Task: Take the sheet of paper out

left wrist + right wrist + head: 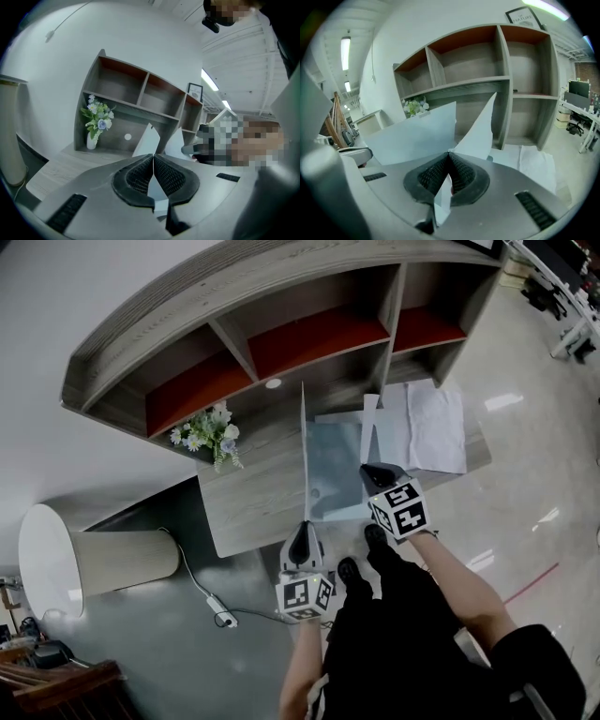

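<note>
Left gripper point(303, 529) is clamping the upright pale-blue plastic folder cover point(412, 138). I'm pinching the thin white paper sheet point(480, 131) shut in the right gripper point(375, 472); the sheet's long axis is running up-frame, just right of the cover.

Person wore black clothing point(403, 634), black shoes point(349, 570). Dark sleeve point(539, 667) covered right upper arm only; forearms were uncovered. Left tool point(303, 526), right tool point(375, 470): black tapered noses. Each was backed by white cube with black square markers: left cube point(305, 594), right cube point(400, 509). In left and right gripper views, tool bodies were smooth grey, with black ribbed pads point(138, 176) and black slotted strips point(68, 211) either side.
</note>
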The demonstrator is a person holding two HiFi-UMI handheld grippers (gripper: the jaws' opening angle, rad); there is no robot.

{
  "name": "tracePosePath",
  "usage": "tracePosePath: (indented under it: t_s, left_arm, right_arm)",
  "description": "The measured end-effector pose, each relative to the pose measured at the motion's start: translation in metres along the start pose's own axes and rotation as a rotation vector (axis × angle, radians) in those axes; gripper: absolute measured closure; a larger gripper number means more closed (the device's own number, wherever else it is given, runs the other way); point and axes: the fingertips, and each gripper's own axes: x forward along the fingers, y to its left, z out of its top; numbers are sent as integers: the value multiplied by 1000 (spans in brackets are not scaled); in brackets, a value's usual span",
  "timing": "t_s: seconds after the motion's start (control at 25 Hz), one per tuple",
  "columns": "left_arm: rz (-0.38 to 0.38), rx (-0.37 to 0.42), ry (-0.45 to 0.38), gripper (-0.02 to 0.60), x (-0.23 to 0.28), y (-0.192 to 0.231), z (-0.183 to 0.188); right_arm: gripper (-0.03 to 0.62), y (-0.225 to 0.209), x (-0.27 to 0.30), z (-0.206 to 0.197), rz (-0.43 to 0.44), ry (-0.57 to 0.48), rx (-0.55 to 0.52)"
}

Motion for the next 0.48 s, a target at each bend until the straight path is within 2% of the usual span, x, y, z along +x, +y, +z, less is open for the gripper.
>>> tracePosePath:
  t_s: [0.36, 0.48]
  left_arm:
    - [-95, 20, 16, 569, -4, -16, -3]
    - [-139, 54, 9, 569, -9, -24, -2]
  right_arm:
    - [582, -6, -52, 29, -54, -100, -14]
    - [582, -6, -69, 34, -79, -137, -8]
